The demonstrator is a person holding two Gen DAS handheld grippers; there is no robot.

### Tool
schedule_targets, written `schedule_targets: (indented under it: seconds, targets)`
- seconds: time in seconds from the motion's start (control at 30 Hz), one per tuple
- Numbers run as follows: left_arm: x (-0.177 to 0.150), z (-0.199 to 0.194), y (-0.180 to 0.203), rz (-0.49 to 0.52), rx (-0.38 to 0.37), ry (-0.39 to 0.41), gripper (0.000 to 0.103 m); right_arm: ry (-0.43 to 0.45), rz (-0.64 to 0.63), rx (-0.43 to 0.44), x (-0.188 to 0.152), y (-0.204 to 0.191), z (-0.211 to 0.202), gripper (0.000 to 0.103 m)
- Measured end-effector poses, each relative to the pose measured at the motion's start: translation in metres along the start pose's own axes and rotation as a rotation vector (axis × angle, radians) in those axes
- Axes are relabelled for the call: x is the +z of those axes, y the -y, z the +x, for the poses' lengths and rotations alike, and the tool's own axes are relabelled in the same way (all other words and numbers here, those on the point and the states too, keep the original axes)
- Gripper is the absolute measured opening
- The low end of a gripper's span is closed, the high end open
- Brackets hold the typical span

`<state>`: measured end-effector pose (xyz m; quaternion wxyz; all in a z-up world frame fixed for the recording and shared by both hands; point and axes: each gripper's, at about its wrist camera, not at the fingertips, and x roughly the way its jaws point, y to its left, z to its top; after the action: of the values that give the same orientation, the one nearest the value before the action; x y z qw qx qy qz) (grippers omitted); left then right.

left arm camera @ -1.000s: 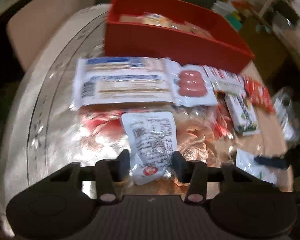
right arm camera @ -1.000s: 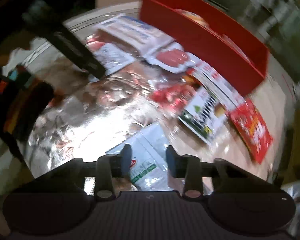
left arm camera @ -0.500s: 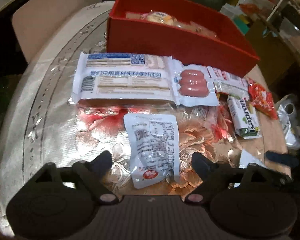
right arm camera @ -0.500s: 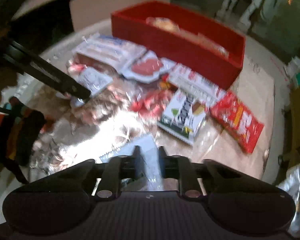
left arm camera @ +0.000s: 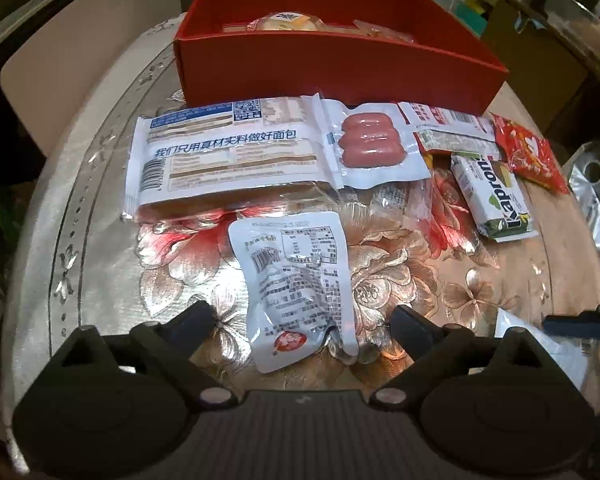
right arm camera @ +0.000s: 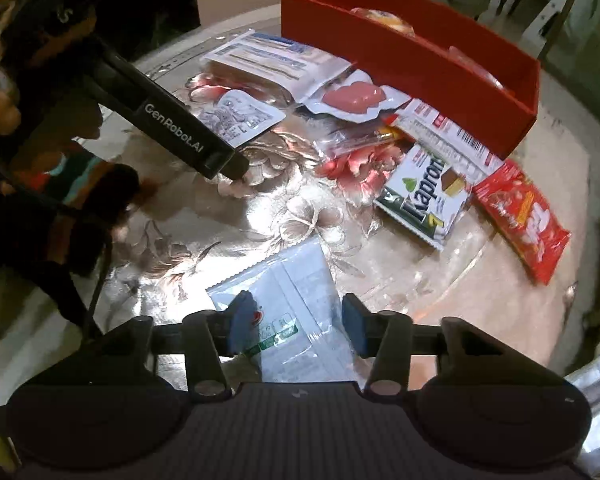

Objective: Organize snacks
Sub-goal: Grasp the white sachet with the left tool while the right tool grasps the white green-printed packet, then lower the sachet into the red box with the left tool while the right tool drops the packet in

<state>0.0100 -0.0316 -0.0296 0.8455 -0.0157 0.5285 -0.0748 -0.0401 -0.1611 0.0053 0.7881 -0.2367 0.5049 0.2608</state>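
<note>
Snacks are spread across a round table (left arm camera: pixel 100 168) with a glossy floral cover, in front of a red box (left arm camera: pixel 332 60) at the far side. From left to right in the left wrist view are found: a long white bread pack (left arm camera: pixel 228 156) with blue print, lying flat just in front of the box; a clear pack of 3 pink sausages (left arm camera: pixel 370 144) overlapping the right end of the bread pack; a white and red bar wrapper (left arm camera: pixel 448 120); a green and white wafer pack (left arm camera: pixel 492 196) marked "Kapron"; and a red packet (left arm camera: pixel 530 152) at the right edge. A small white pouch (left arm camera: pixel 296 288), printed side up, lies nearer the camera, apart from the row. Wrapped items are seen inside the box.

The left gripper (left arm camera: pixel 300 324) is opening, with its jaws already wide. The small white pouch lies between the fingers but is not pressed by either.

The right gripper (right arm camera: pixel 296 324) is also opening, its jaws about half apart. A pale blue and white sachet (right arm camera: pixel 288 296) lies flat on the table between the blue pads (right arm camera: pixel 242 320); no squeeze on it is seen.
</note>
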Motion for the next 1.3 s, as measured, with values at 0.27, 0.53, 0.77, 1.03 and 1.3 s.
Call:
schedule_targets:
  seconds: [0.27, 0.53, 0.77, 1.03, 1.3]
  targets:
    - [-0.002, 0.003, 0.0, 0.035, -0.028, 0.005, 0.099, -0.129, -0.151, 0.011, -0.006, -0.008, 0.008, 0.081]
    - [-0.002, -0.011, -0.006, 0.006, -0.039, 0.05, 0.048, -0.119, 0.126, 0.009, -0.007, -0.002, -0.004, 0.045]
    - [-0.001, -0.02, -0.025, -0.097, -0.136, 0.05, 0.039, 0.038, 0.289, 0.02, 0.006, 0.011, -0.021, 0.042]
    - [0.008, -0.042, -0.033, -0.16, -0.2, 0.143, 0.038, 0.199, 0.395, 0.004, 0.027, 0.039, -0.038, 0.042]
    - [0.024, -0.061, -0.036, -0.199, -0.275, 0.208, 0.038, 0.302, 0.448, -0.004, 0.055, 0.061, -0.044, 0.042]
